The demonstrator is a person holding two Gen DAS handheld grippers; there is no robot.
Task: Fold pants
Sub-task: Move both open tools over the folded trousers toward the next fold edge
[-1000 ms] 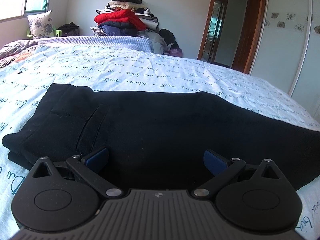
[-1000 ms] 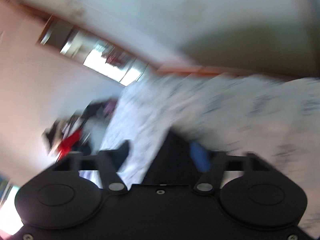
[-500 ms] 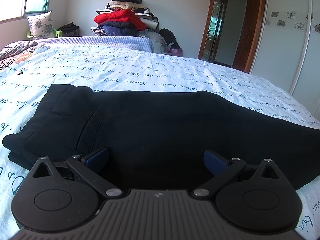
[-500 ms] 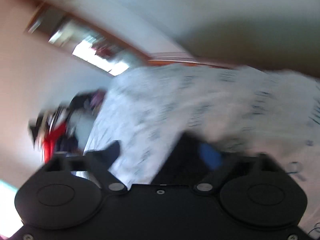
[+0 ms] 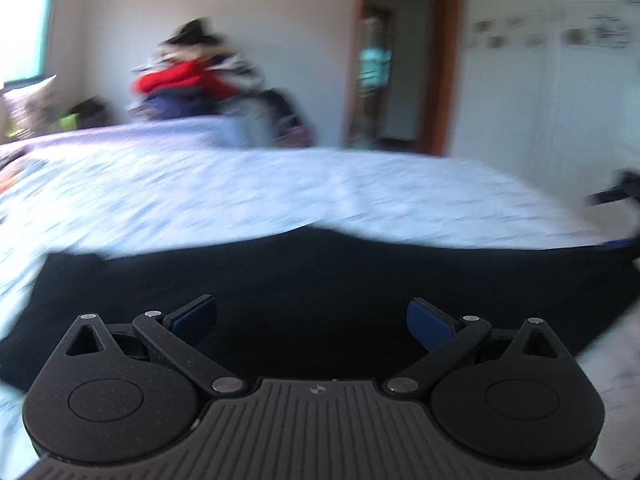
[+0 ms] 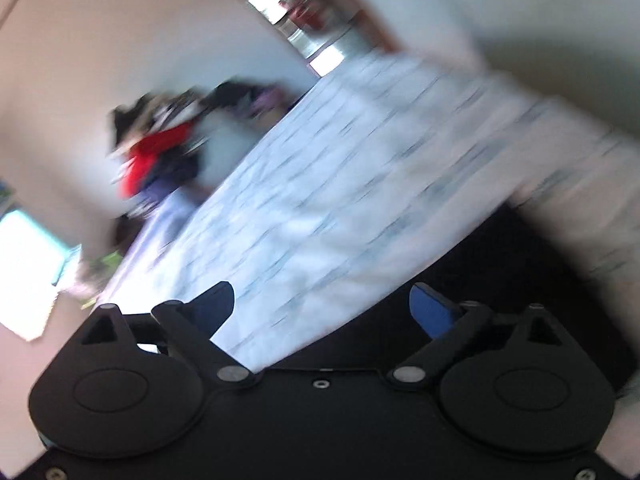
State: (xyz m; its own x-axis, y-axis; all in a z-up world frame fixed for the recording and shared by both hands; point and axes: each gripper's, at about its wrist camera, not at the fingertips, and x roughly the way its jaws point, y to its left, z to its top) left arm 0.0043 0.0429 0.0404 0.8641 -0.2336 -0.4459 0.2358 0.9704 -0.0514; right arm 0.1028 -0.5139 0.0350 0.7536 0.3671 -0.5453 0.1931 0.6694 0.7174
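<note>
Black pants [image 5: 320, 276] lie lengthwise across the script-printed white bedsheet [image 5: 240, 192]. My left gripper [image 5: 312, 316] hovers over their near edge, open, with only cloth below its blue pads. At the far right edge of that view shows a dark, blurred part of the other gripper [image 5: 618, 194] by the pants' end. In the right wrist view, tilted and blurred, my right gripper [image 6: 322, 306] stands open wide. Its right finger is over the black pants [image 6: 500, 264], its left one over the sheet [image 6: 340, 184], and nothing is pinched.
A pile of clothes [image 5: 188, 76] with a red garment sits beyond the bed's far side. A wood-framed doorway [image 5: 400, 68] and white wardrobe doors [image 5: 560, 100] stand at the right. Bare sheet spreads behind the pants.
The left wrist view has gone from sharp to blurred as that gripper lifted and shifted. The right wrist view has rolled, its jaws stand wider, and more sheet shows.
</note>
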